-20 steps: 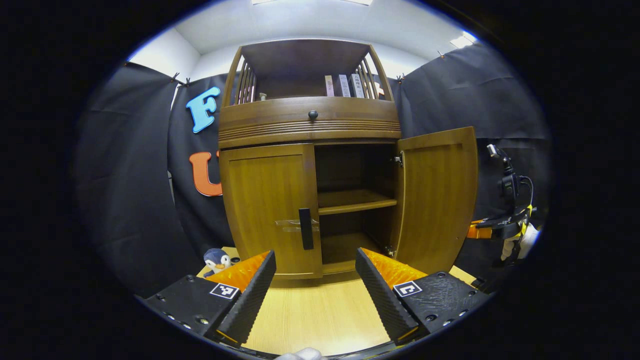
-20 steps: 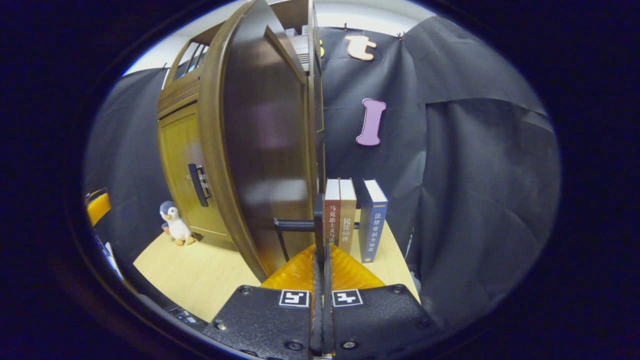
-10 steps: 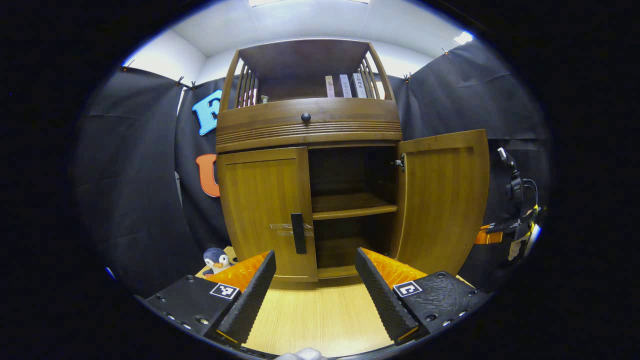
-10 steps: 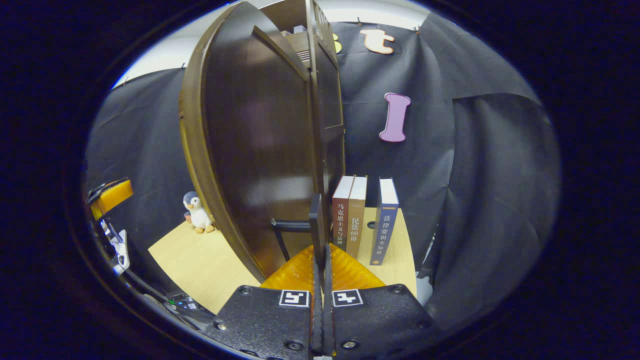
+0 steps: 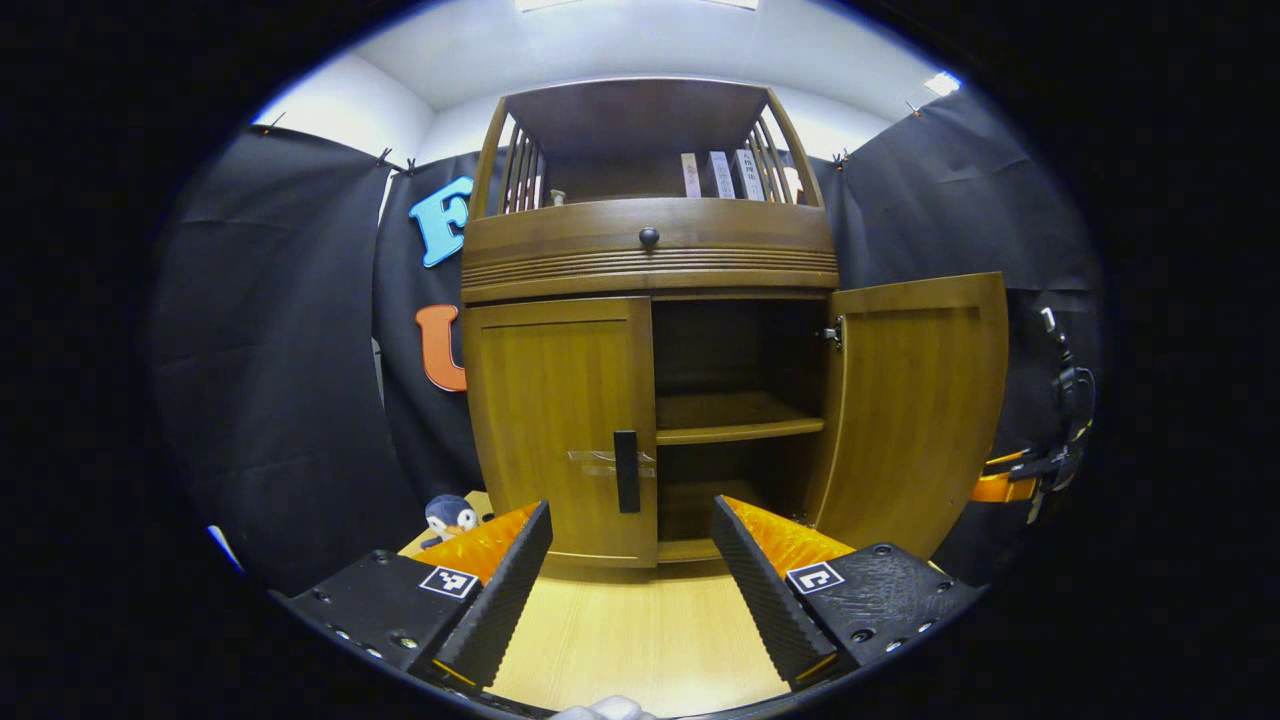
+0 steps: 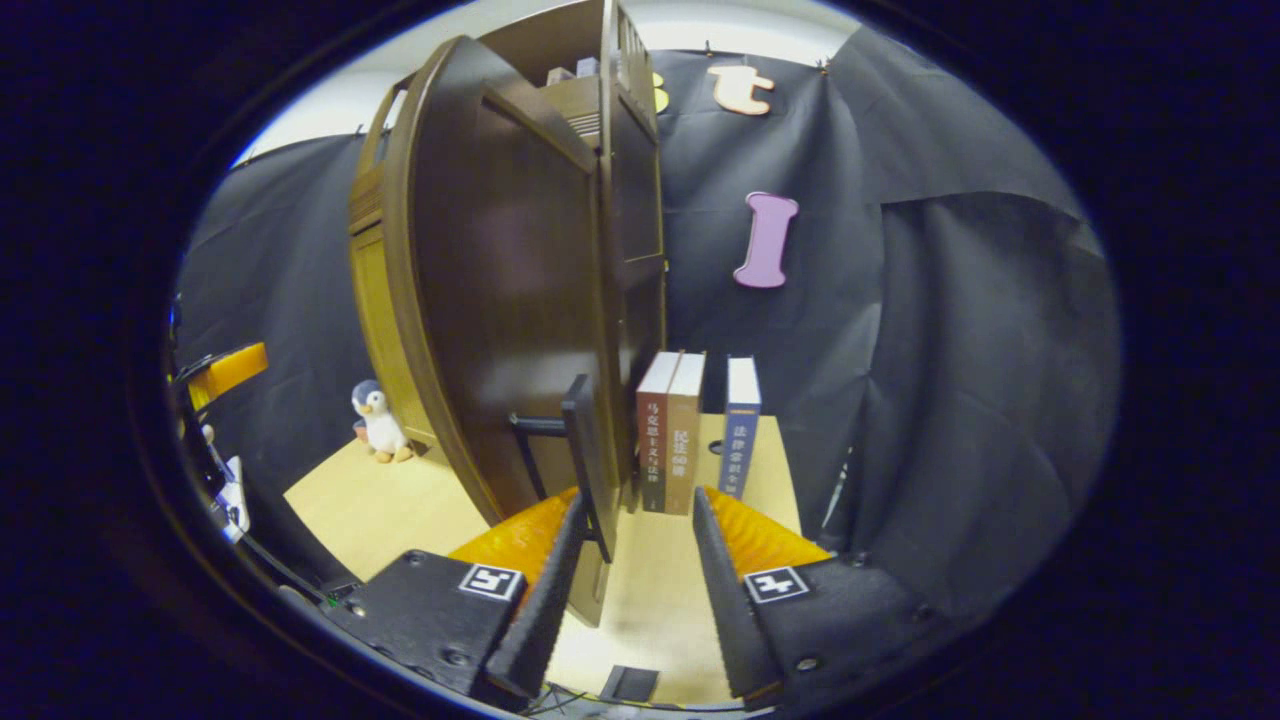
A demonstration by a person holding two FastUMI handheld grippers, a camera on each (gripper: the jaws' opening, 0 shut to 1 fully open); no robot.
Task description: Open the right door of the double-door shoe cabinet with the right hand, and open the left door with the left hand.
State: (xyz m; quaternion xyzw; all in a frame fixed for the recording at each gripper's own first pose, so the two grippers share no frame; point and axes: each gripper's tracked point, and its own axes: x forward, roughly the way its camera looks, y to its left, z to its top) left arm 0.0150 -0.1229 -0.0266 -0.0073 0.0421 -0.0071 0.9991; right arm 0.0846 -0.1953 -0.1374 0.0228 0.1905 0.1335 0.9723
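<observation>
The shoe cabinet [image 5: 650, 330] has its right door [image 5: 915, 400] swung wide and its left door [image 5: 560, 430] closed. The right gripper [image 6: 630, 560] is spread open around the right door's handle [image 6: 588, 465], gripping nothing. The left gripper [image 5: 630, 570] hangs open and empty, near the left door.

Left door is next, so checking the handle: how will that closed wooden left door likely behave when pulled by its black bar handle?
The closed brown wooden left door looks like a stiff panel, so it should swing, not flex. Its black vertical bar handle is slim and smooth, so the open left hand-held gripper might slip. The tall cabinet probably stays put.
</observation>
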